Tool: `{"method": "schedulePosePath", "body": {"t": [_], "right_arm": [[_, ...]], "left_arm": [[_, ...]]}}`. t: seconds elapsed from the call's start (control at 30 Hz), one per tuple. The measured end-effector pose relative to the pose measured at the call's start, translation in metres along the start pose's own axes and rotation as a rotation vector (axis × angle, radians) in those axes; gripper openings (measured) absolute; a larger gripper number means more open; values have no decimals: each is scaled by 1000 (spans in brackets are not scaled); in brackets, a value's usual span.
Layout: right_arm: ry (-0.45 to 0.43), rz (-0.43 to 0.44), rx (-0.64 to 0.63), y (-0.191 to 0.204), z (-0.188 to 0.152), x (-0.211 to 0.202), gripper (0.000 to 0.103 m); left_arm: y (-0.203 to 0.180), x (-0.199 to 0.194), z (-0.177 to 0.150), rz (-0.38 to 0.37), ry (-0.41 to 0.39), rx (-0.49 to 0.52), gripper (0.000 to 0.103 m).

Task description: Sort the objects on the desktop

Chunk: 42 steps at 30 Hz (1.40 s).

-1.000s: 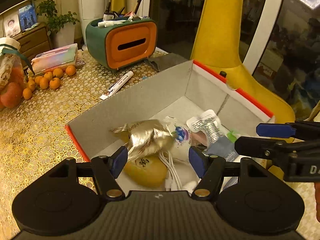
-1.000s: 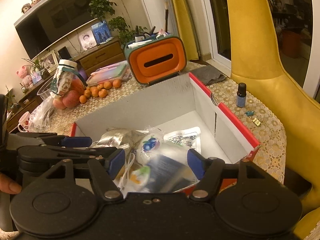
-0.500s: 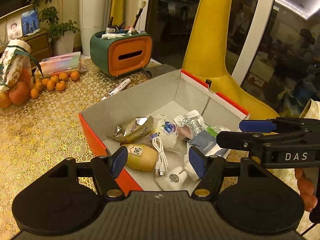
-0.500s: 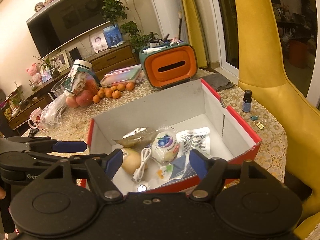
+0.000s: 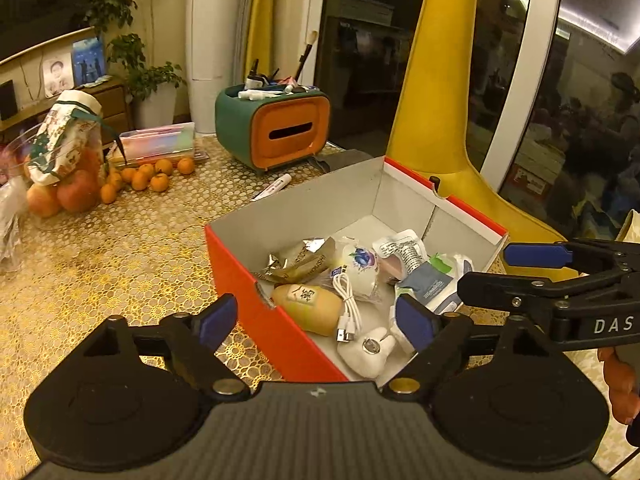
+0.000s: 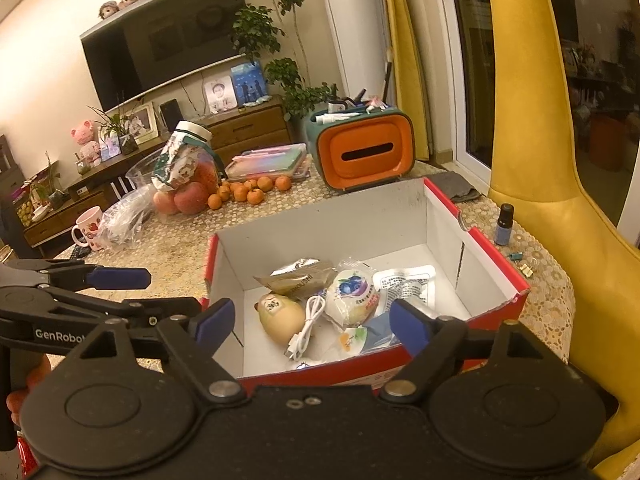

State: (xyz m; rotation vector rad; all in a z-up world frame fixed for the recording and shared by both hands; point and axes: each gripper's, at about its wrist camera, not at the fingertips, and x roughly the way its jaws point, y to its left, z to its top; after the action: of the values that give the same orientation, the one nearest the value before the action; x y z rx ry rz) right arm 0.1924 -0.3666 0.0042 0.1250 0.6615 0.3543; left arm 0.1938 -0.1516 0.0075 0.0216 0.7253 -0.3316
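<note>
**A:** Gold lace cloth (image 5: 100, 264) is covering the table, and the red cardboard box (image 6: 496, 312) is sitting on it near the yellow chair (image 6: 560, 208).

**B:** Both grippers are hovering at its near edge. The left gripper (image 5: 316, 320) is spreading its jaws with nothing between them; the right gripper (image 6: 310, 320) is opening too, also empty.

**A:** Inside I am counting one foil packet (image 6: 300, 278), one yellow pear-shaped item (image 6: 280, 314), one white USB cable (image 6: 308, 328), one blueberry-print pouch (image 6: 352, 294).

**B:** Outside: one marker (image 5: 274, 186), one dark dropper bottle (image 6: 505, 224).

**A:** My worry is the cable: loose loops are likely to snag a finger and drag neighbours out. The two grippers are also working close together, so they could collide.
</note>
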Motion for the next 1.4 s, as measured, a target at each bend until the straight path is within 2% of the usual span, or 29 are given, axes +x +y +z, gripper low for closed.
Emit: {"method": "schedulePosePath", "body": {"t": [0.07,0.33,0.83,1.4], "right_arm": [[-14,2,-9,3,-3,-2,90],[-77,8,-55,17,-18,-15,102],[-110,-10,-35,19,-44,-37,102],[-85,-61,-26,17,-61,-34,102]], "left_arm": [[0,-3,-4,1,-7,3,99],[-1,-14,-19,-3,-20,14,101],[-6,-35,-41,-6,-31,31,101],[-6,-26,-52,-3,16,24,101]]}}
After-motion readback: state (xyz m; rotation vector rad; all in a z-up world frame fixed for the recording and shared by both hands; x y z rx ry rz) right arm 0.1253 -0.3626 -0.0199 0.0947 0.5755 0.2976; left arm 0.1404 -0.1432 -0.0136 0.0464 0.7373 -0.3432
